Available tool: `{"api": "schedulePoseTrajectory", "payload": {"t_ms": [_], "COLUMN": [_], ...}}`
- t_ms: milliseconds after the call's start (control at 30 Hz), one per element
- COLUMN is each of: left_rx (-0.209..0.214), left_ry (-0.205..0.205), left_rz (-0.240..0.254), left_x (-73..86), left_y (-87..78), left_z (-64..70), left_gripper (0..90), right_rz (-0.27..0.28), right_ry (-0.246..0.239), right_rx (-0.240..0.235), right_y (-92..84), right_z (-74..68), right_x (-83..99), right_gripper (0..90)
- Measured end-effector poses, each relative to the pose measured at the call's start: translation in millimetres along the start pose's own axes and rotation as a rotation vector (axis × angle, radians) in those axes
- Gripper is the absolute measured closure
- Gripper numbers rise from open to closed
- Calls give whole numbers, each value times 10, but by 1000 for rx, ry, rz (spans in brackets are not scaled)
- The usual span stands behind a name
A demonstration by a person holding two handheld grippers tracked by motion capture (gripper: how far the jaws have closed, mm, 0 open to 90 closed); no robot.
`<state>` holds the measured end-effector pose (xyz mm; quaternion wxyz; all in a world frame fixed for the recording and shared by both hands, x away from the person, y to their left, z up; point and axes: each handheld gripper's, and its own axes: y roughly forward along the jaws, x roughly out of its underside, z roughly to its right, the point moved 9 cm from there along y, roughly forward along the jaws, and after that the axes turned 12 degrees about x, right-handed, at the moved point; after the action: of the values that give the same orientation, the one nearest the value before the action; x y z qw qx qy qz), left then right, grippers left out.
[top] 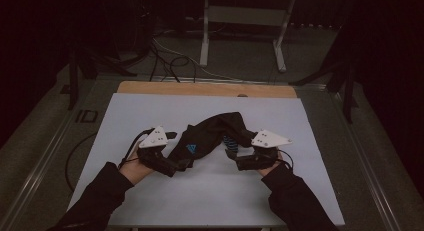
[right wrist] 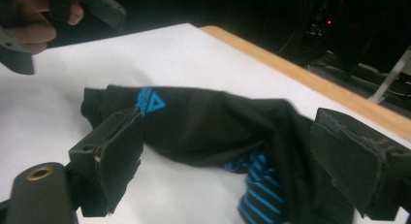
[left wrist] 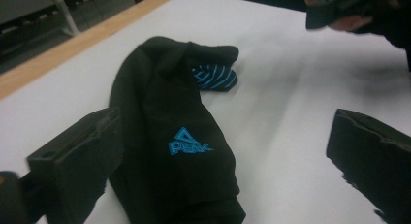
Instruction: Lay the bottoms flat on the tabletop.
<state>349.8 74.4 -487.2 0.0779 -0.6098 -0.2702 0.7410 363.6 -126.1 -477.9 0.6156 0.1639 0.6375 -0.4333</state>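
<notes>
**Black garment between two open grippers**

High view: we found a black garment [top: 210, 133] lying mid-table [top: 150, 116], arched between the left gripper [top: 172, 166] and the right gripper [top: 240, 158].

Left gripper view: its jaws stood wide apart around the garment's near end, with a blue logo [left wrist: 186, 142] facing up.

Right gripper view: its jaws were likewise spread, a blue-striped part [right wrist: 259, 190] between them.

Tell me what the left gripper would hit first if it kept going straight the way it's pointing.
Probably the black sock: it lies between the open jaws of the left gripper, just ahead on the white table.
</notes>
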Motion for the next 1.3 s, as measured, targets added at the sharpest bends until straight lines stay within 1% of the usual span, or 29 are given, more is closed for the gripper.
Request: {"api": "schedulePoseTrajectory", "payload": {"t_ms": [33, 67, 100, 133, 200, 233, 267, 367, 433, 467, 500, 533, 567, 600, 633, 700, 733, 767, 800, 833, 867, 900, 967, 1000, 1067, 1100, 1133, 1267, 1300], "left_rx": [0, -6, -6, 4, -4, -14, -25, -54, -54, -64, -70, -63, -56, -56, -62, -77, -83, -80, -80, -73, -56, -55, -43, -52, -65, -70, -71, -74, -73], "left_ry": [0, 13, 13, -6, 1, -8, -19, -19, -19, -23, -22, -21, -17, -9, -8, -3, -6, -15, -15, -29, -41, -42, -42, -35, -17, -9, -2, -12, -11], "left_rz": [0, -16, -16, -26, -35, -46, -45, -70, -70, -114, -129, -145, -152, -166, -166, -167, -157, -135, -135, -102, -84, -77, -59, -64, -71, -78, -83, -67, -64], "left_x": [0, 64, 64, 111, 138, 194, 220, 316, 316, 421, 450, 487, 507, 533, 538, 532, 511, 477, 477, 409, 367, 344, 276, 256, 226, 220, 219, 214, 208], "left_y": [0, 108, 108, 190, 227, 282, 292, 302, 302, 315, 317, 328, 335, 343, 343, 330, 315, 294, 294, 252, 229, 222, 208, 206, 205, 209, 209, 200, 193], "left_z": [0, -17, -17, -33, -48, -84, -114, -186, -186, -228, -237, -236, -230, -232, -240, -261, -273, -276, -276, -277, -267, -260, -230, -225, -222, -222, -224, -247, -248], "left_gripper": [19, 49, 49, 57, 80, 95, 124, 164, 184, 188, 196, 224, 268, 349, 484, 687, 743, 793, 808, 808, 823, 824, 828, 829, 830, 830, 830, 831, 831], "right_rz": [0, -27, -42, -56, -75, -95, -100, -141, -156, -173, -183, -185, -192, -194, -194, -199, -198, -198, -198, -203, -209, -218, -219, -224, -232, -249, -262, -297, -318], "right_ry": [0, 17, 20, 29, 42, 35, 31, 45, 41, 50, 42, 39, 41, 35, 39, 35, 38, 24, 24, 28, 28, 27, 28, 20, 17, 19, 21, 39, 33], "right_rx": [0, -20, -25, -33, -50, -41, -48, -66, -61, -70, -68, -75, -70, -67, -69, -64, -67, -70, -70, -71, -67, -49, -45, -25, -18, -2, -1, 38, 54], "right_y": [0, 108, 140, 173, 227, 255, 281, 341, 362, 395, 414, 425, 443, 454, 465, 475, 478, 483, 483, 491, 523, 550, 584, 617, 664, 698, 727, 843, 879], "right_z": [0, -99, -127, -160, -223, -256, -292, -374, -394, -437, -459, -476, -494, -493, -512, -526, -537, -547, -547, -561, -587, -597, -624, -622, -624, -612, -612, -566, -546], "right_x": [0, 115, 159, 200, 271, 309, 339, 428, 454, 488, 507, 517, 531, 538, 538, 544, 542, 548, 548, 550, 554, 557, 554, 561, 572, 589, 602, 637, 658], "right_gripper": [121, 121, 122, 121, 122, 122, 122, 122, 122, 133, 134, 139, 153, 154, 171, 199, 211, 217, 217, 218, 230, 231, 235, 239, 243, 245, 247, 256, 256]}}
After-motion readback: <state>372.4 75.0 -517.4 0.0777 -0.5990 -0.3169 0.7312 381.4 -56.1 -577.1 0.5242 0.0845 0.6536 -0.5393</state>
